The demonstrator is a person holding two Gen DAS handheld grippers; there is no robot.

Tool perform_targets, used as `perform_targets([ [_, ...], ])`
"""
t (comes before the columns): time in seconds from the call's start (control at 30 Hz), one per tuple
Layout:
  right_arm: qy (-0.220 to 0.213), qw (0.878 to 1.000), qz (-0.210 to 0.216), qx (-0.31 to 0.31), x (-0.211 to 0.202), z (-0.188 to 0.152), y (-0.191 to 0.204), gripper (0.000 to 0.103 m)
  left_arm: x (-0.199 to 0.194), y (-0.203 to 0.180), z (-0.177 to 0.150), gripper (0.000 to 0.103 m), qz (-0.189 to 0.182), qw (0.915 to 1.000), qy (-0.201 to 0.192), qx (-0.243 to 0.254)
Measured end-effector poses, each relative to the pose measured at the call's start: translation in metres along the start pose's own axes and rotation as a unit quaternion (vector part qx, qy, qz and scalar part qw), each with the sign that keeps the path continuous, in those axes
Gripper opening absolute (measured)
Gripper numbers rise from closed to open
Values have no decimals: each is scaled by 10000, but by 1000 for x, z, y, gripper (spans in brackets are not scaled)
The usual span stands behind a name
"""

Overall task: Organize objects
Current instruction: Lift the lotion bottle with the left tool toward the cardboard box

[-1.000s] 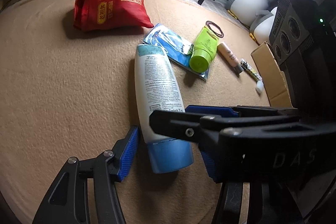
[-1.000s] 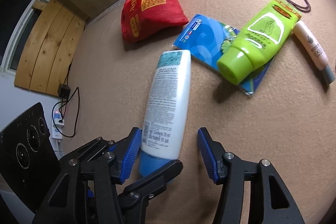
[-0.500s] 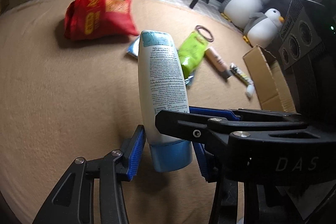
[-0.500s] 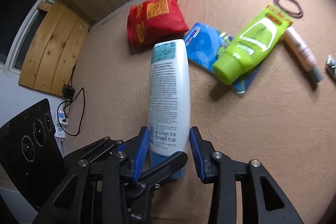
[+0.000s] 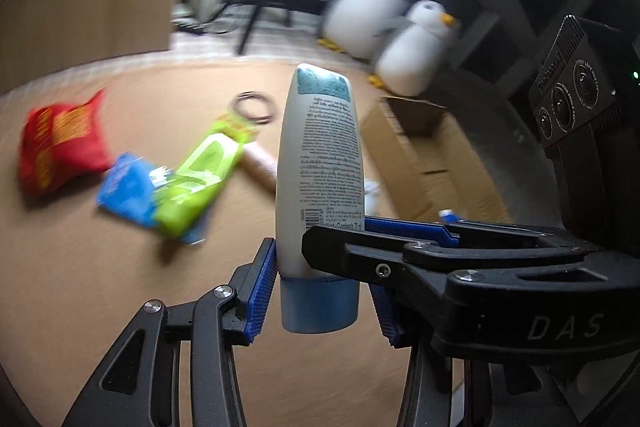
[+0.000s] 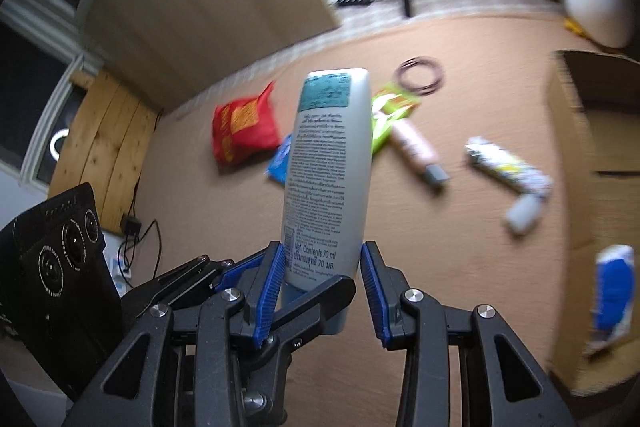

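A white bottle with a blue cap (image 5: pixel 320 167) is held cap-down in the air above the tan carpet. My left gripper (image 5: pixel 320 291) is shut on its lower end, blue pads against its sides. The right gripper's black finger (image 5: pixel 400 251) crosses in front from the right. In the right wrist view my right gripper (image 6: pixel 322 287) is shut on the same bottle (image 6: pixel 328 167) just above the cap, and the left gripper's finger (image 6: pixel 316 299) reaches in from the left. The far side of the bottle is hidden.
On the carpet lie a red pouch (image 6: pixel 244 131), a blue packet (image 5: pixel 128 191), a green tube (image 5: pixel 196 179), hair ties (image 6: pixel 420 75), a pink tube (image 6: pixel 416 151) and a yellow-white tube (image 6: pixel 508 167). An open cardboard box (image 6: pixel 576 147) at the right holds a blue-white item (image 6: pixel 612 291). Penguin plushes (image 5: pixel 412 59) stand behind.
The bottle lay flat on the carpet between open jaws. Both grippers closed on it and lifted it off the carpet, and both views swung right toward the cardboard box.
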State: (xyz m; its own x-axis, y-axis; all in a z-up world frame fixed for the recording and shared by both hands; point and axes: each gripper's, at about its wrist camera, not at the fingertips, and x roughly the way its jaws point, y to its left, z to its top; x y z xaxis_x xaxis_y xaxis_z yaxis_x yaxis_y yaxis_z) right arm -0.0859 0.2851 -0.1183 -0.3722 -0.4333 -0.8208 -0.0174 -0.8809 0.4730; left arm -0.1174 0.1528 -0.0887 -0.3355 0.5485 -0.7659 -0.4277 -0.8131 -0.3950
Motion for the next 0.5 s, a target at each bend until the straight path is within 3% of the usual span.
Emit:
perform_targets([
  [0.5, -689, 9909, -734, 891, -104, -3, -124, 36, 90, -153, 34, 47, -808, 9924, 301, 880],
])
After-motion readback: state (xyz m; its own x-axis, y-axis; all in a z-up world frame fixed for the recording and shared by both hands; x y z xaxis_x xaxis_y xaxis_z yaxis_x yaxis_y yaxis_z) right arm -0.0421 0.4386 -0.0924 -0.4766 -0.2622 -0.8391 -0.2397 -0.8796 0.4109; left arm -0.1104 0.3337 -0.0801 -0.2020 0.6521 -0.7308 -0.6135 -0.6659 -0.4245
